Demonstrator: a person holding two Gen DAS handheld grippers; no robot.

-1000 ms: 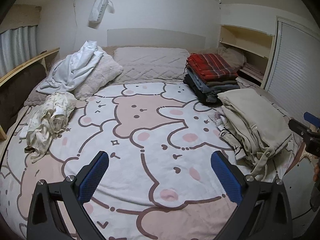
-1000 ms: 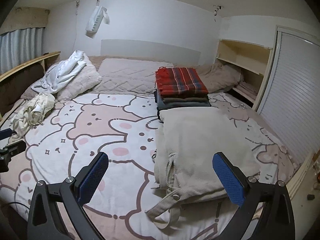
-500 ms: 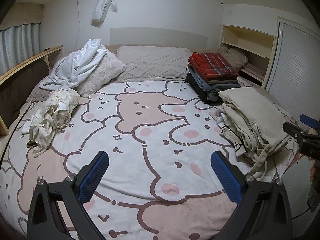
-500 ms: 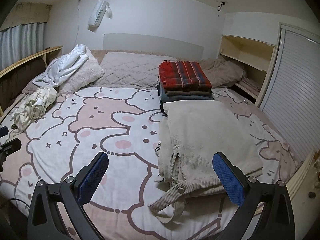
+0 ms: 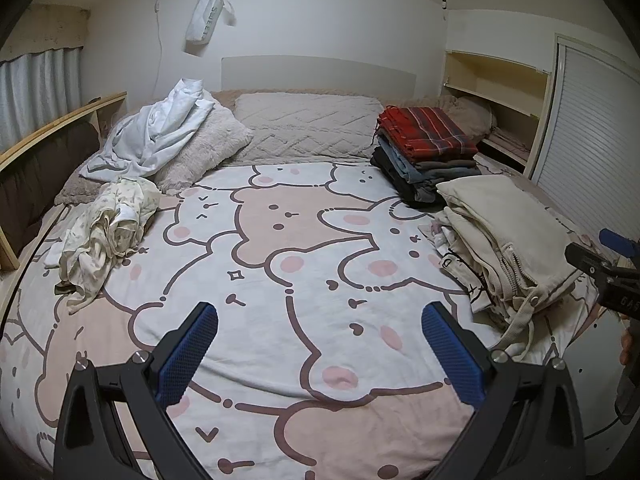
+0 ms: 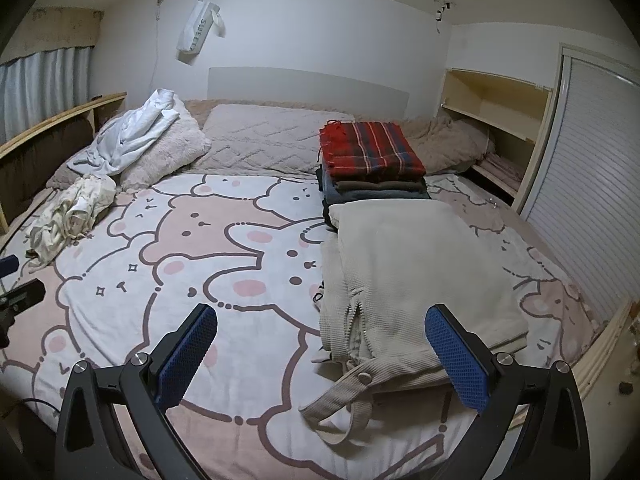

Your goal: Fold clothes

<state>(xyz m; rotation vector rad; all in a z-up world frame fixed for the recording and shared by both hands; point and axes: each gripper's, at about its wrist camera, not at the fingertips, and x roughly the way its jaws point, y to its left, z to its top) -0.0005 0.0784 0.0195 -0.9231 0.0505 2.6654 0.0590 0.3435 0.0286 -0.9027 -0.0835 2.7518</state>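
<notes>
At the left of the left wrist view, a crumpled cream garment (image 5: 106, 228) is lying on the bed (image 5: 304, 264), unfolded. It is looking thin, soft and light, so I would take it by an edge or corner. The left gripper (image 5: 320, 354) is hanging wide open, holding nothing. The right gripper (image 6: 322, 354) is also gaping empty, over the beige pile (image 6: 416, 276) at the right.
</notes>
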